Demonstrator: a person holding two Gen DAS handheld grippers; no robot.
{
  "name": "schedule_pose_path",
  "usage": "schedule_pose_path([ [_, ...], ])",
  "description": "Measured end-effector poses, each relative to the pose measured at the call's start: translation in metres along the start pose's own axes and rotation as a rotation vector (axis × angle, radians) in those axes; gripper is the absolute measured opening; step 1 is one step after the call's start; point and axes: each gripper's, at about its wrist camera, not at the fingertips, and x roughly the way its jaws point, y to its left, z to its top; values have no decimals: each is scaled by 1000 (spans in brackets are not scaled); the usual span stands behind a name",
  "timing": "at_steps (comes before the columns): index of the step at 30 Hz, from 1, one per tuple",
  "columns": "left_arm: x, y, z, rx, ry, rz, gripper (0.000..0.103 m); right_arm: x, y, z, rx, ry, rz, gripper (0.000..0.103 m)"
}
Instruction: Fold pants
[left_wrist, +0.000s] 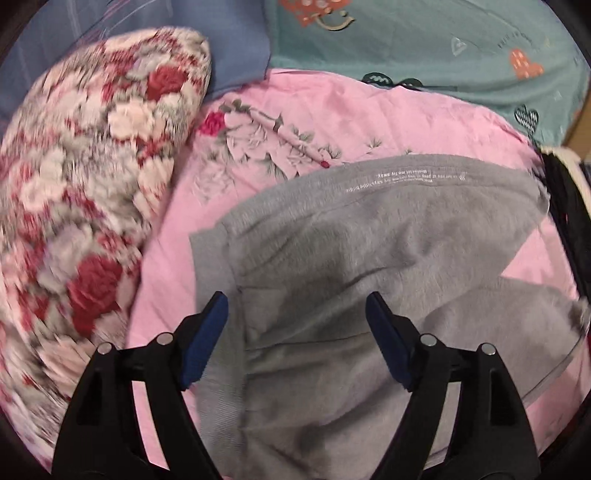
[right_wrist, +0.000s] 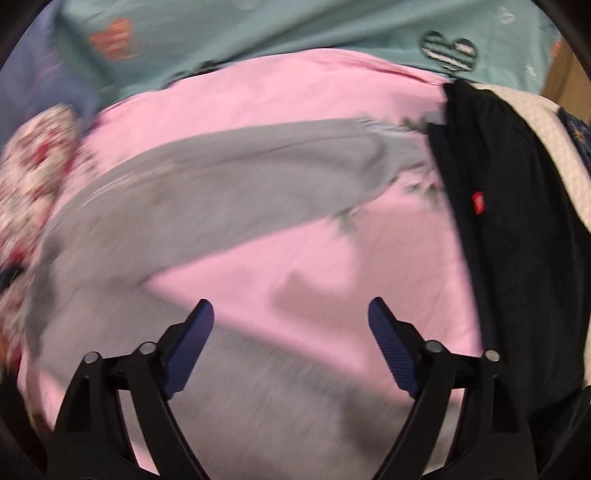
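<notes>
A pink sheet (left_wrist: 332, 110) with a flower print covers the middle. A rose-patterned pillow (left_wrist: 85, 192) lies at the left, blue cloth (left_wrist: 236, 48) beyond it. A teal cover (left_wrist: 443, 51) with hearts runs along the far side. Black clothing (right_wrist: 509, 206) sits at the right, on a pale cloth (right_wrist: 554, 147).

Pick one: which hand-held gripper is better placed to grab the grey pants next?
Left hand-held gripper, probably: it's open directly over the grey pants. The right hand-held gripper, also open, mostly faces bare pink sheet.
</notes>
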Motion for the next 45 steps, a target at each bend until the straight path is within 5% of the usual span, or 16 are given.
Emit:
schedule_pose_path([
  [6, 33, 19, 41, 85, 58, 9, 82, -46, 28, -77, -27, -52, 168, 87],
  [15, 121, 55, 82, -12, 161, -157, 82, -61, 16, -114, 167, -104, 105, 87],
  [18, 131, 59, 75, -5, 143, -190, 69, -61, 20, -107, 172, -109, 85, 87],
  [20, 125, 63, 70, 1, 79, -234, 37, -56, 27, -95, 153, -98, 74, 87],
  [22, 118, 75, 65, -49, 17, -280, 27, -48, 39, -80, 111, -82, 75, 87],
  [26, 106, 88, 50, -97, -100, -346, 25, -33, 100, -24, -88, -100, 57, 87],
  [32, 103, 85, 51, -73, -126, -343, 24, 14, 224, 65, -481, -132, 162, 87],
  [35, 98, 89, 49, -71, -137, -356, 24, 52, 293, 106, -708, -113, 92, 87],
  [37, 98, 91, 49, -75, -138, -364, 24, 77, 329, 122, -855, -83, 119, 87],
  [45, 99, 90, 49, -69, -139, -363, 24, 173, 384, 168, -1025, 46, 154, 87],
])
